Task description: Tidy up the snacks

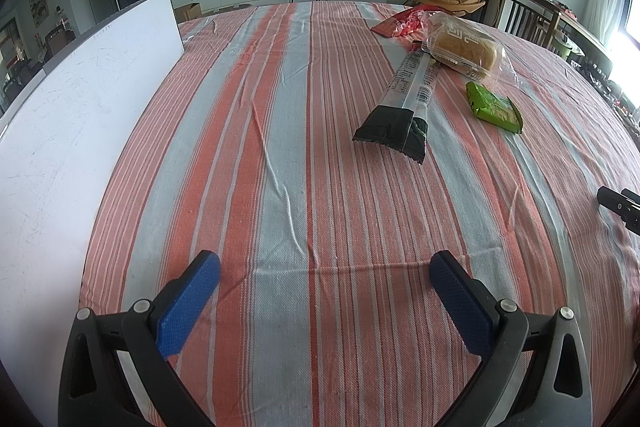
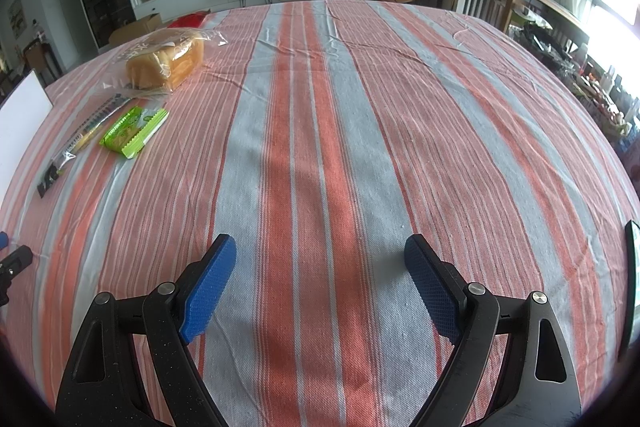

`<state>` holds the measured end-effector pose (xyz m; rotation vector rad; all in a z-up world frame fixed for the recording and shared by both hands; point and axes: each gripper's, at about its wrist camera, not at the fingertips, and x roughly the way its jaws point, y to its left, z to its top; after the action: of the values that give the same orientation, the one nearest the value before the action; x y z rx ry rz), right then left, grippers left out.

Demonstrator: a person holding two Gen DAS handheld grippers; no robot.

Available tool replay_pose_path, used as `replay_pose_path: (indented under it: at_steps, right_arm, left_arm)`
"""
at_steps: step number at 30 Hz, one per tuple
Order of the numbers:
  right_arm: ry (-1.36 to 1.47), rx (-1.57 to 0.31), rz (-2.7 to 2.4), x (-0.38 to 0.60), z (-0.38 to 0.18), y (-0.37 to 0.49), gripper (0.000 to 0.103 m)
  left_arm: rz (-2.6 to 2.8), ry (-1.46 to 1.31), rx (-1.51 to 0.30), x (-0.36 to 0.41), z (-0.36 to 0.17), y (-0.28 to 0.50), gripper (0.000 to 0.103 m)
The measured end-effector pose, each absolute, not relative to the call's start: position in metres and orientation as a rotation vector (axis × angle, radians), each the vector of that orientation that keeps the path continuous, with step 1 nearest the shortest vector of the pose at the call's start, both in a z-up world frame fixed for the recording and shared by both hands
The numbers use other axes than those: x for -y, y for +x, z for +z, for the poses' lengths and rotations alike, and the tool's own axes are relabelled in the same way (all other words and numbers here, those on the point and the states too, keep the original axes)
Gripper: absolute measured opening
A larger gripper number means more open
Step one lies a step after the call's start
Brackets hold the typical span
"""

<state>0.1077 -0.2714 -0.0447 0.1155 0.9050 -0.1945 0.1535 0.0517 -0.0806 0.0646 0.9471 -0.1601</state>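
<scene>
**Nothing picked yet: both grippers idle, snacks still in a loose cluster**

Left gripper (image 1: 325,291) is spread wide, empty, low over the striped desk (image 1: 280,187). Right gripper (image 2: 320,279) is the same: wide, nothing between the pads.

Snacks sit well ahead of the left gripper, to its right: long dark packet (image 1: 400,103), bagged bread (image 1: 464,47) touching its far end, green packet (image 1: 494,107) just beside, red wrapper (image 1: 400,23) behind the bread. White board (image 1: 80,99) lies along the desk's left edge, possibly the drop spot; can't confirm.

Looks like the start, reach step. Next: the nearest item to the left gripper is the dark packet. It's flat and thin, so come in low across its width. The bread is soft, so squeeze lightly.
</scene>
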Motion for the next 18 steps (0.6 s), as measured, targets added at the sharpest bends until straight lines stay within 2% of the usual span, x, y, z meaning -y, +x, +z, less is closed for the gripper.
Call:
replay_pose_path:
  at_steps: [7,11,16,18]
  right_arm:
    - [0.117,-0.905,-0.194,0.271,-0.045,0.108,0.089]
    - [0.116,-0.905,-0.194,0.271,-0.045,0.108,0.089]
    - [0.116,-0.905,-0.194,0.271,-0.045,0.108,0.089]
    - [0.116,-0.905,-0.194,0.271,-0.045,0.108,0.089]
  left_arm:
    - [-0.204,0.060,-0.992,-0.053,-0.079,0.160,0.103]
    - [-0.322,-0.037,-1.001,-0.051,-0.057,0.177,0.103]
    - [-0.377,0.121,-0.995,-0.009,-0.032,0.223,0.103]
    - [-0.377,0.142,-1.030,0.006,-0.038,0.248,0.097]
